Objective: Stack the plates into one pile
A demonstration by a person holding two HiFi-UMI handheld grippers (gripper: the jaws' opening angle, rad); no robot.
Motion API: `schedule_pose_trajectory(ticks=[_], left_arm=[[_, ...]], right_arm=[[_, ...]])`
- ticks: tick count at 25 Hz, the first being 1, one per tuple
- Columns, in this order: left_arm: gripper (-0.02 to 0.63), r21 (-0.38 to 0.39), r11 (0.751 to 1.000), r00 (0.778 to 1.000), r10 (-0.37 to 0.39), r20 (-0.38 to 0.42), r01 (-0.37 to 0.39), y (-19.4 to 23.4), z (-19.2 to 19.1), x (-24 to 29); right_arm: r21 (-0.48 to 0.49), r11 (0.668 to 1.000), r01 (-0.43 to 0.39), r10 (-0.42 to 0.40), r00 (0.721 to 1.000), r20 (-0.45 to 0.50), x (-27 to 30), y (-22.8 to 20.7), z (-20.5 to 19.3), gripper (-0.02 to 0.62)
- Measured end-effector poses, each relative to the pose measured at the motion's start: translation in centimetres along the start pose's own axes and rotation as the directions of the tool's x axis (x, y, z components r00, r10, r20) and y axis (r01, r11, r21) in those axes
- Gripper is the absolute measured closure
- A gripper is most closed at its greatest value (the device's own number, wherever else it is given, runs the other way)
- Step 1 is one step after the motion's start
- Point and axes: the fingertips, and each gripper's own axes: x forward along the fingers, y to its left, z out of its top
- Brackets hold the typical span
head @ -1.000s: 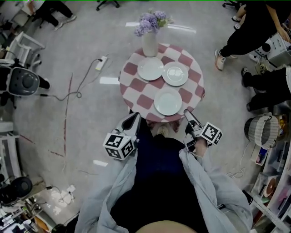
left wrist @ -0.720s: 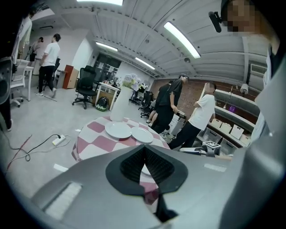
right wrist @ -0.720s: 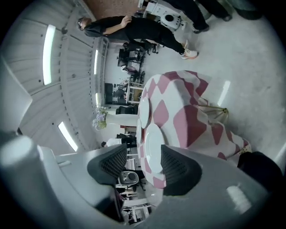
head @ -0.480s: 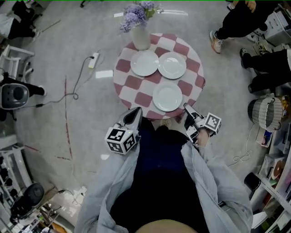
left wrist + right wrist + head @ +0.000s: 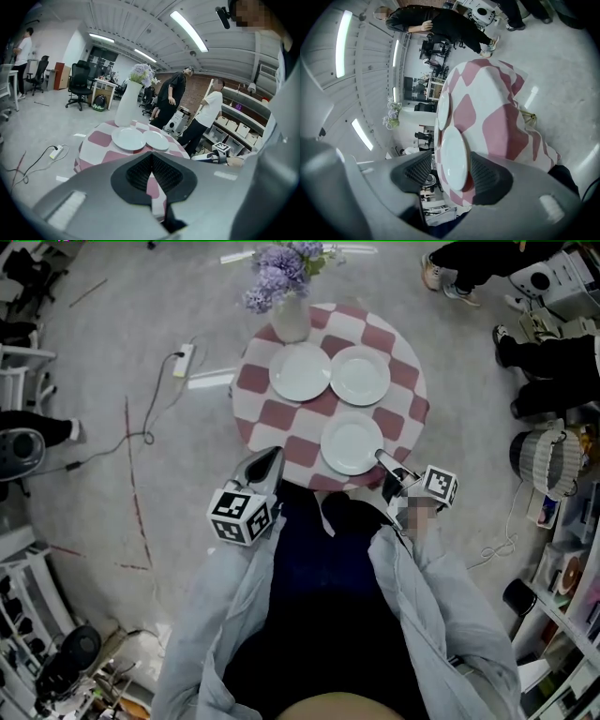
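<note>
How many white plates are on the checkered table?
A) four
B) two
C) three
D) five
C: three plates lie apart on the checkered table: the far left plate by the vase, the far right plate beside it, and the near plate closest to the person.

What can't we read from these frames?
1. Right gripper view: whether the right gripper touches the nearest plate; the rim overlaps one pad.
2. Left gripper view: nearest plate hidden behind the left gripper.
3. Head view: table base hidden under the checkered cloth.
</note>
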Motion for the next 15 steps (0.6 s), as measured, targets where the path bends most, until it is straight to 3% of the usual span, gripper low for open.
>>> schedule_pose_trajectory(ticks=[6,11,13,15], left_arm=[[0.592,-0.029,1.0,1.0,0.005,-0.013,-0.006,0.5,-1.0,0.3],[0.592,-0.062,0.998,1.0,0.002,-0.025,-0.004,0.1,-2.3,0.5],[0.592,-0.061,0.998,1.0,0.002,-0.024,-0.003,-0.1,-2.3,0.6],[0.592,-0.053,0.999,1.0,0.004,-0.021,-0.006,-0.2,-2.1,0.5]], right_arm=[[-0.025,0.998,0.066,-0.067,0.997,-0.046,1.0,-0.1,-0.2,0.364],[-0.046,0.983,0.178,-0.18,0.982,-0.055,1.0,-1.7,-0.2,0.468],[-0.075,0.971,0.228,-0.232,0.971,-0.058,0.9,-2.3,-0.3,0.561],[-0.098,0.965,0.245,-0.251,0.967,-0.055,0.9,-2.5,-0.2,0.561]])
